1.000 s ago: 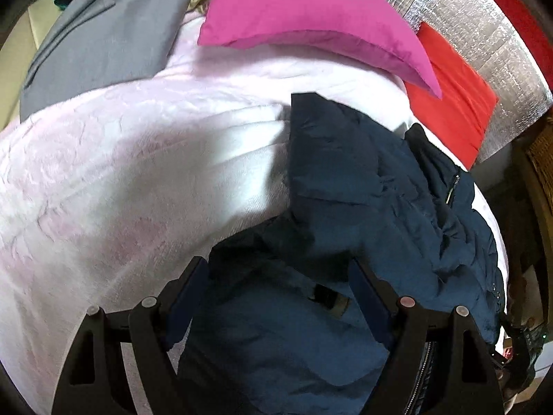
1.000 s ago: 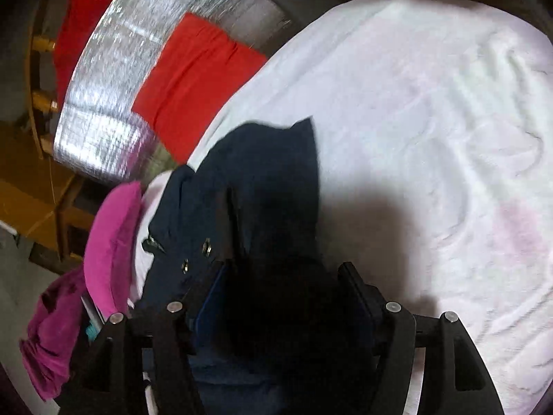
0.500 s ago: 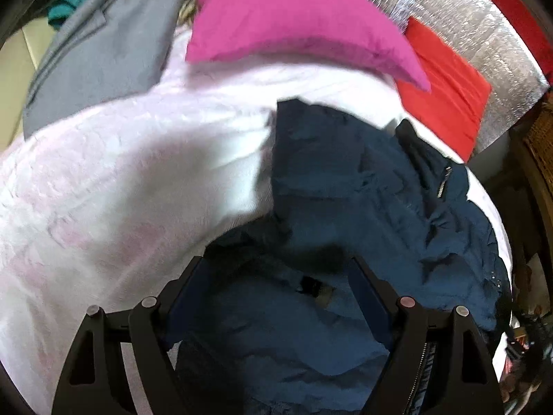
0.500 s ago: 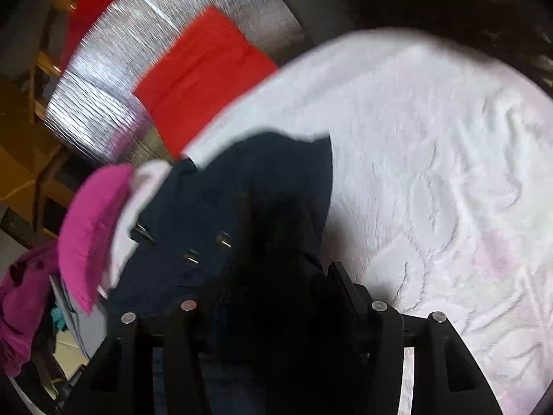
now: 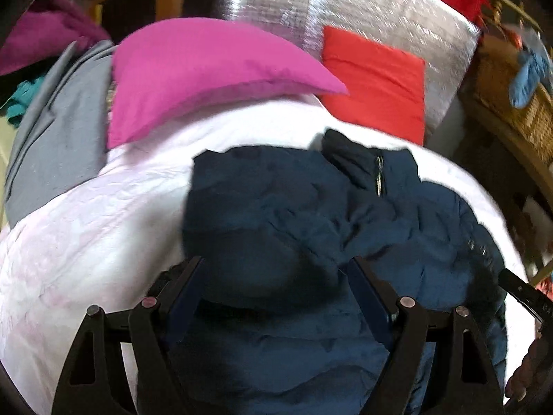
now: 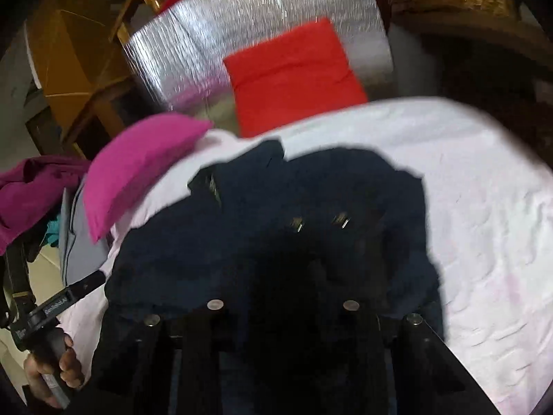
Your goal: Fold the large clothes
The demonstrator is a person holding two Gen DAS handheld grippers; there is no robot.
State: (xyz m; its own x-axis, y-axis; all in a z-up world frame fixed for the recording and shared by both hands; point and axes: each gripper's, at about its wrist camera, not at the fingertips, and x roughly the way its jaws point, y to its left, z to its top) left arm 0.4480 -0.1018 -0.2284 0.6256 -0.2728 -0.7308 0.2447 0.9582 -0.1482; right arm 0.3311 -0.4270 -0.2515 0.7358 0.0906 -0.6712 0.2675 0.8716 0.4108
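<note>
Presently jacket (image 5: pixel 276 214) lies on bed (image 5: pixel 86 228); left hand-held gripper (image 5: pixel 276 276) wide over it; right hand-held gripper (image 6: pixel 283 297) state indeterminable.

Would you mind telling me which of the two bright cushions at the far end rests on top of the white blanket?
The magenta pillow; it overlaps the white blanket, whereas the red cushion stands behind it against the silver foil panel.

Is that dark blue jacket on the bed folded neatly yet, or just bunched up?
Bunched up. The jacket lies rumpled on the white bedspread, its collar and zipper twisted sideways, edges uneven.
</note>
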